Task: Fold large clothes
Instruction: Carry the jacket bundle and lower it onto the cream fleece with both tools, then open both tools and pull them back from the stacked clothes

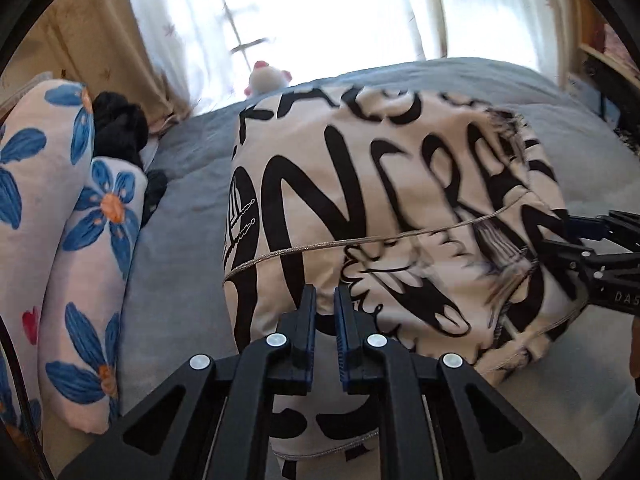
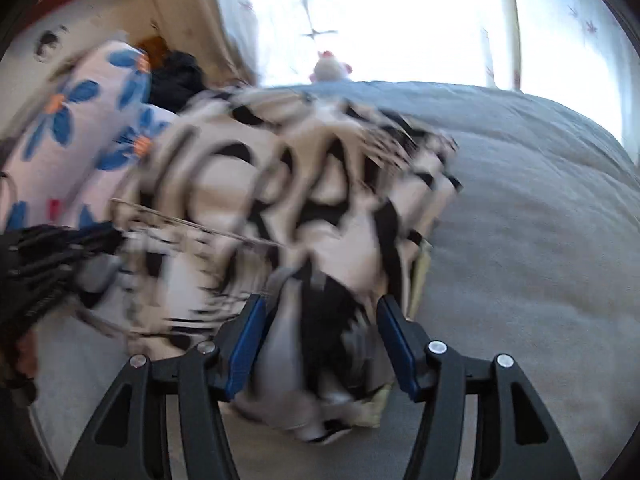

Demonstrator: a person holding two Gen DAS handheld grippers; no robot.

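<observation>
The left hand-held gripper sits low in the middle of its view, fingers nearly together with a thin gap, and I can't tell if any cloth is pinched. The right hand-held gripper has its jaws spread wide, with fabric bunched between them. That's the white garment with big black lettering, folded into a thick bundle on the grey bed. Its long axis runs from the lower centre of the frame up toward the bright window. Floral pillows lie along the left, and a small plush toy sits by the curtains.
</observation>
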